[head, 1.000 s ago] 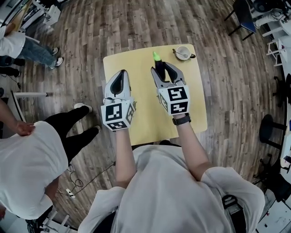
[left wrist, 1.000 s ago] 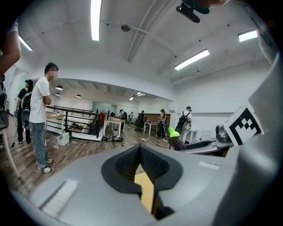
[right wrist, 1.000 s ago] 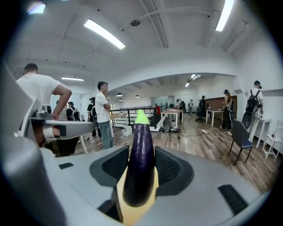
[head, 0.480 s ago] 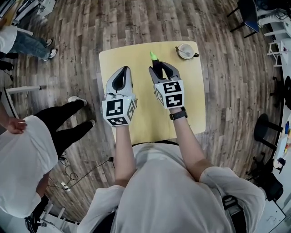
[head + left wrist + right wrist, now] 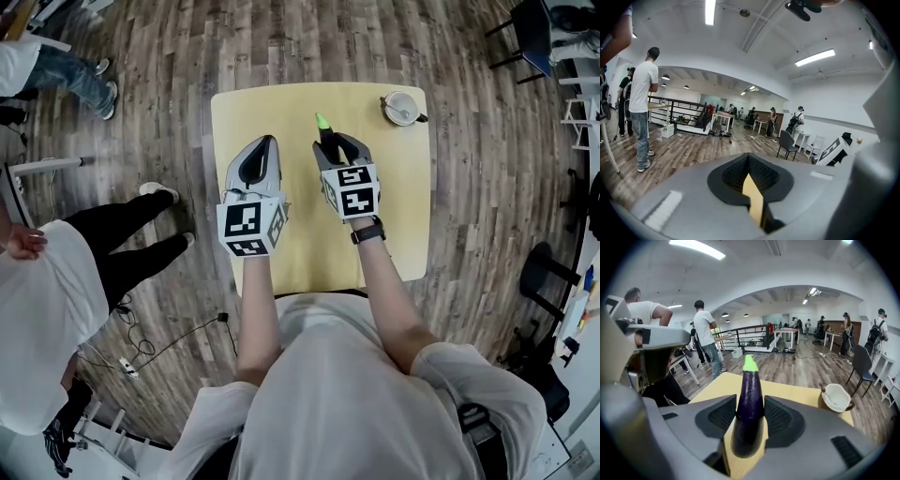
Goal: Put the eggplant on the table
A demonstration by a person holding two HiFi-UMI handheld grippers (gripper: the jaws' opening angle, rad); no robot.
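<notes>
Eggplant (image 5: 750, 394), purple with its green tip pointing away, sits clamped between the right tongs (image 5: 341, 155) above the yellow table (image 5: 272, 112); the left tongs (image 5: 255, 161), just beside, are clenched on nothing.

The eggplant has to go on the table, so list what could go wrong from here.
1. The eggplant sticks out well past the right tongs, green tip forward; that tip may hit the table first and lever it in the grip.
2. It is round and tapered, so it may roll toward an edge once released.
3. A cup stands at the far right corner; a rolling eggplant could knock it.
</notes>
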